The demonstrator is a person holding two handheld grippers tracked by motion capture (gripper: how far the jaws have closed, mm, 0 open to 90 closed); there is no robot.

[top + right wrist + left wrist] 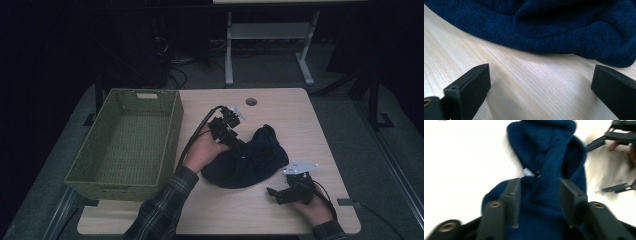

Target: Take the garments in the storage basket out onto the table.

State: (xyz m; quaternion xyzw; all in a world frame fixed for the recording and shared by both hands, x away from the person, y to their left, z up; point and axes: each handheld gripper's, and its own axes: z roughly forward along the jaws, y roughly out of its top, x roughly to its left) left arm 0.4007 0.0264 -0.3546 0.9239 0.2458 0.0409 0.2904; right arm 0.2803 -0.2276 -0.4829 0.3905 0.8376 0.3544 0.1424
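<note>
Beanie (247,160), navy knit, lay mid-frame; my left gripper (239,145) clamped a fold; right gripper (272,192) sat wide, empty, lower right.

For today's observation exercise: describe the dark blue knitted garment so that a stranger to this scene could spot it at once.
Start at the light wooden table and look right of the green woven basket. The dark blue knitted garment lies crumpled mid-table, the only soft, dark thing there, with the left gripper at its upper-left edge.

High view: overhead, facing twelve o'clock across table (280,100). Gripper views: close, low; all three share the blue knit garment (247,157).
</note>
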